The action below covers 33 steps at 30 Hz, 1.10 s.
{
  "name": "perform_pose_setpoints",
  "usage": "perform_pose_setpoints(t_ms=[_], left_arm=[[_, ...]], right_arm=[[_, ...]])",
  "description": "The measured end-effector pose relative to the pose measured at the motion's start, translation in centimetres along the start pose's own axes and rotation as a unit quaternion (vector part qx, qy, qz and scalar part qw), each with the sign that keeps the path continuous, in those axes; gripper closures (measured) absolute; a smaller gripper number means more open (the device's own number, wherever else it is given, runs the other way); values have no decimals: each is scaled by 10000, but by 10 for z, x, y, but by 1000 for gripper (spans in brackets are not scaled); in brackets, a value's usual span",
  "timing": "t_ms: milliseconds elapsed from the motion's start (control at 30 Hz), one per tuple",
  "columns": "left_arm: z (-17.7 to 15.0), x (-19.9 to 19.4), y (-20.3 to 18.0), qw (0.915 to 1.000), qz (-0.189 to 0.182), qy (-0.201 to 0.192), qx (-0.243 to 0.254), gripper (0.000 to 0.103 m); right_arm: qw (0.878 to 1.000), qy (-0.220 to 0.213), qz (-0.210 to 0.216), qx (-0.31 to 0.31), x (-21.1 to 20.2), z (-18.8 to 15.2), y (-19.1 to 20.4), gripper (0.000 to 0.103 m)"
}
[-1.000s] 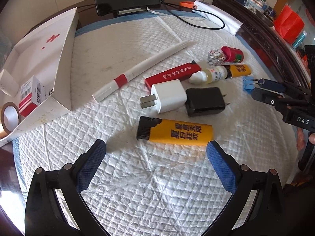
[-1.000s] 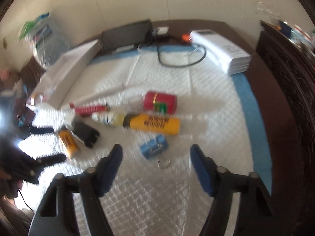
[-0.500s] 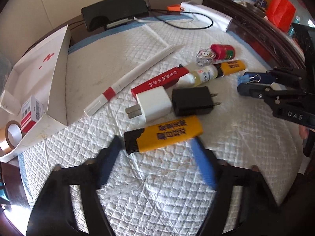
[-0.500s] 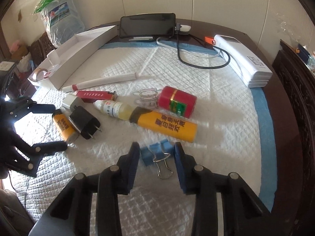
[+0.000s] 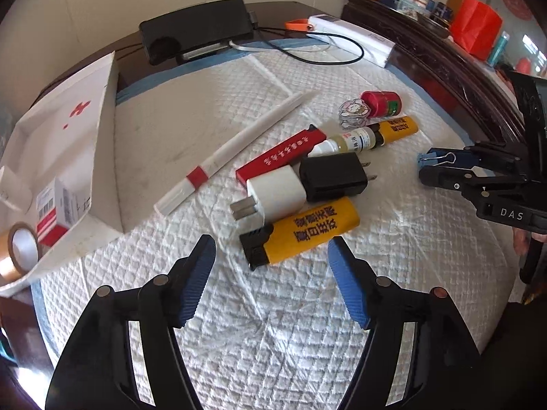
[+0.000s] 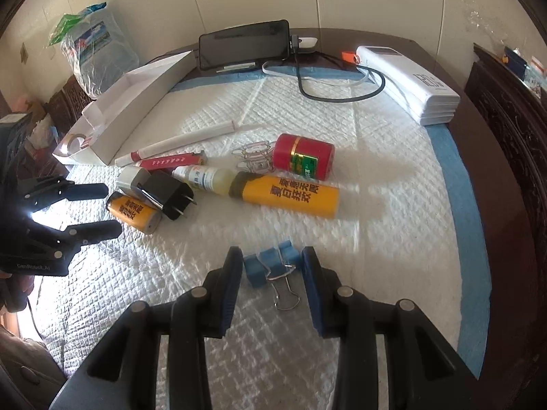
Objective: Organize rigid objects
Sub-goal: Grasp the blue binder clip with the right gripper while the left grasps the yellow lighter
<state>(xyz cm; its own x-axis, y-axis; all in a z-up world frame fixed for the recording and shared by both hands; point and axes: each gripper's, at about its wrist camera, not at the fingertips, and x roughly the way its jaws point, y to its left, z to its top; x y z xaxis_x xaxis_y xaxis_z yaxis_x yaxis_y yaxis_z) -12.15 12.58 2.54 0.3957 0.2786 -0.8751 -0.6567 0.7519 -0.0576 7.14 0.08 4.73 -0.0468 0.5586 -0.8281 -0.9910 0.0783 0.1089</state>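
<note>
A yellow lighter point(image 5: 301, 230) lies on the white quilted pad just ahead of my open left gripper point(image 5: 271, 280), whose fingers sit on either side of its near end. Behind it lie a white plug point(image 5: 273, 198), a black plug point(image 5: 333, 177), a red flat box point(image 5: 282, 155), a white pen point(image 5: 232, 152), a small bottle point(image 5: 352, 138) and a red jar point(image 5: 381, 104). My right gripper point(image 6: 271, 282) straddles blue binder clips point(image 6: 268, 266) with narrow gaps on both sides. A bigger yellow lighter point(image 6: 290, 196) lies beyond.
An open white box point(image 5: 58, 157) with a small carton and a tape roll point(image 5: 18, 253) stands at the left. A black phone point(image 5: 196, 30), cable and white remote point(image 6: 410, 82) sit at the back. Dark carved wood borders the right edge.
My left gripper has narrowed and come up to the yellow lighter, which has turned slightly. My right gripper has closed in around the blue binder clips.
</note>
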Motion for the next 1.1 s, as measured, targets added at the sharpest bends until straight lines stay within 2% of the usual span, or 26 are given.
perform_pose_setpoints(t_ms=[200,267,333,500,567,700,933,1067,1100], left_arm=[[13,12,-20,9968,-222,299,702,35],[13,11,-29,9944,-245,348,964,52],[12,9,-32,9928,-341,422,1071,63],[7,4,-38,9914,-313,421,1195,72],[3,2,-40,9919,-299,377,1179,76],[3,-10,-34,9951,-497,167,841,76],[4,-39,-28,9963,-469,-269,668,78],[9,-63,-23,9961,-416,-581,522,91],[11,-69,-20,9958,-416,-658,478,92]], right_arm=[[10000,-30,-12,49,-1,-1,0,67],[10000,-27,2,59,-1,-1,-1,67],[10000,-22,26,67,-1,-1,-2,67],[9999,31,133,-10,-2,-2,0,68],[9998,21,191,-44,-5,-2,2,68],[9997,-178,170,-80,-19,2,5,68],[9976,-658,169,123,-51,14,3,68],[9949,-974,191,195,-73,22,5,68],[9938,-1072,204,202,-79,25,6,68]])
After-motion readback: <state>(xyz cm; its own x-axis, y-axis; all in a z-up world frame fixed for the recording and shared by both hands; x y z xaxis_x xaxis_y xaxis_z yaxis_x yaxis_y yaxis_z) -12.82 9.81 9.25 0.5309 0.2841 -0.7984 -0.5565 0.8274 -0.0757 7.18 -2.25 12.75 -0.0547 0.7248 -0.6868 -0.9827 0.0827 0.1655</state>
